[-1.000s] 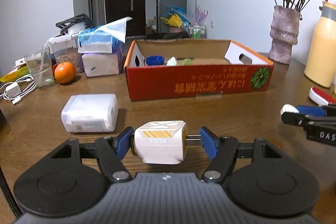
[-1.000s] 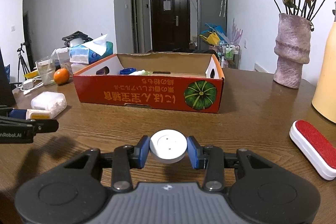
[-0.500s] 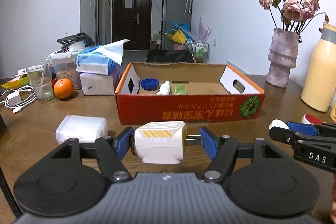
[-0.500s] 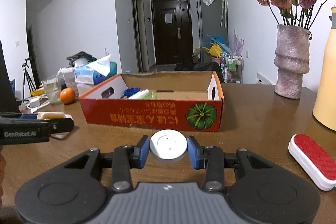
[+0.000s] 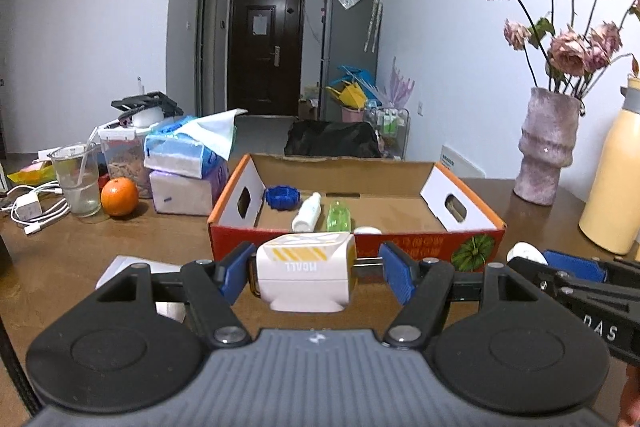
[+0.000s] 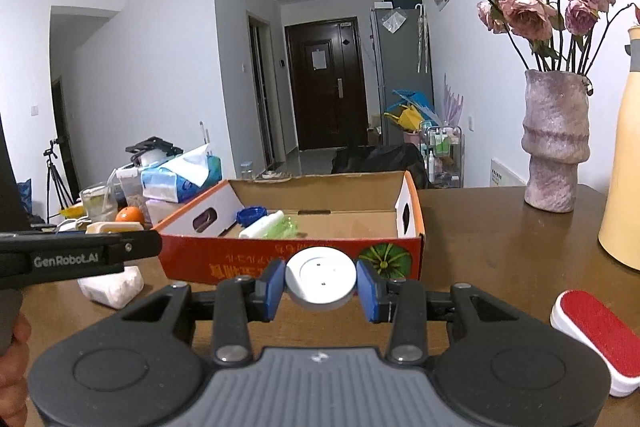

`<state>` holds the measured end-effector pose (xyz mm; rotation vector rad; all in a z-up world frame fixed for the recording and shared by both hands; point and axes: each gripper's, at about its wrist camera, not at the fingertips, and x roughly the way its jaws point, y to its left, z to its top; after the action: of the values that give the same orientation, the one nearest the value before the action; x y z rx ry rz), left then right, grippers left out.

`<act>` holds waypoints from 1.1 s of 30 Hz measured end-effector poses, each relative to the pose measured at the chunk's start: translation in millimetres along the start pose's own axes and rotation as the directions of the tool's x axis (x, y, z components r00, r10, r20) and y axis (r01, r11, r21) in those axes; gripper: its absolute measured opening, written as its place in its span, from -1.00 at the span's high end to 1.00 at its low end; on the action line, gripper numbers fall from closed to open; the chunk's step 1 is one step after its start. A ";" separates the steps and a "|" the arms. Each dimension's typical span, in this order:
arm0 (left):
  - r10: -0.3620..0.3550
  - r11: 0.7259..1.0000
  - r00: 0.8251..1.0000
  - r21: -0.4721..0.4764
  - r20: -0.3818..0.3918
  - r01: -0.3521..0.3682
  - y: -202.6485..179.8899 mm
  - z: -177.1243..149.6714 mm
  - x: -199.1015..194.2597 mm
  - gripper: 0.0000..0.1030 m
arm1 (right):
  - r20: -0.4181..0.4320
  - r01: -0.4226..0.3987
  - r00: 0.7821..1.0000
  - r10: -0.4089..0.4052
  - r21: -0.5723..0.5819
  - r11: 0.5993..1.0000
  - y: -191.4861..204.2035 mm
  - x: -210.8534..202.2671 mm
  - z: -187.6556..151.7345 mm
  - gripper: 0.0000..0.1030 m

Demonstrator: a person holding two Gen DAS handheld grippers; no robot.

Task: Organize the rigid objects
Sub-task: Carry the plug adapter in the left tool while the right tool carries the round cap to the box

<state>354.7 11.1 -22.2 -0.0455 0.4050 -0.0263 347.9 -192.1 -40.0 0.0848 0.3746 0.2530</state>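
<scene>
- White plug adapter [image 5: 306,275], with yellow stripes on top: sitting pinched in the left gripper [image 5: 316,277], held in the air just in front of the cardboard box [image 5: 360,247].
- White round disc [image 6: 321,278]: sitting clamped flat between the blue pads of the right gripper [image 6: 321,285], held in front of the box's near wall.
- Blue cap [image 5: 282,197], white bottle [image 5: 307,212] and green bottle [image 5: 339,215]: lying inside the box, toward its left end.
- White packet [image 6: 111,285]: lying on the table [image 6: 500,247], left of the box.
- Red lint brush [image 6: 596,339]: lying right of the box, well apart.
- Orange [image 5: 119,191], glass [image 5: 78,179], tissue packs [image 5: 186,163]: standing left of the box.
- Vase [image 6: 556,143] of dried roses: standing behind the box to its right.
</scene>
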 end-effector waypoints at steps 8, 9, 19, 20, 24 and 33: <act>0.023 0.999 0.999 -0.033 0.030 -0.022 -4.2 16.8 14.1 -0.36 | 0.031 -0.003 1.000 0.002 0.006 1.000 -1.5 13.0 12.4 0.26; 0.025 0.999 0.999 -0.038 0.034 -0.024 -4.2 18.6 16.3 -0.36 | 0.035 -0.003 0.999 0.003 0.008 1.000 -1.9 15.3 14.3 0.26; 0.032 0.998 0.998 -0.056 0.060 -0.029 -7.0 35.6 43.2 -0.36 | 0.044 0.002 0.999 -0.003 0.029 1.000 -11.2 41.8 27.8 0.26; 0.033 0.998 0.997 -0.057 0.063 -0.029 -7.3 36.7 46.2 -0.36 | 0.045 0.002 0.999 -0.004 0.029 1.000 -12.2 45.1 29.0 0.26; 0.039 0.998 0.997 -0.059 0.066 -0.035 -7.8 42.1 59.5 -0.36 | 0.046 -0.001 0.999 0.000 0.026 1.000 -13.3 58.5 33.5 0.26; 0.055 0.997 0.996 -0.061 0.073 -0.050 -6.2 55.1 90.9 -0.36 | 0.048 0.004 0.999 -0.005 0.019 1.000 -15.4 89.0 44.1 0.26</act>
<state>459.8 3.9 -7.1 -0.0936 0.3324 0.0392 447.9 -185.4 -32.3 0.1085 0.3290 0.2427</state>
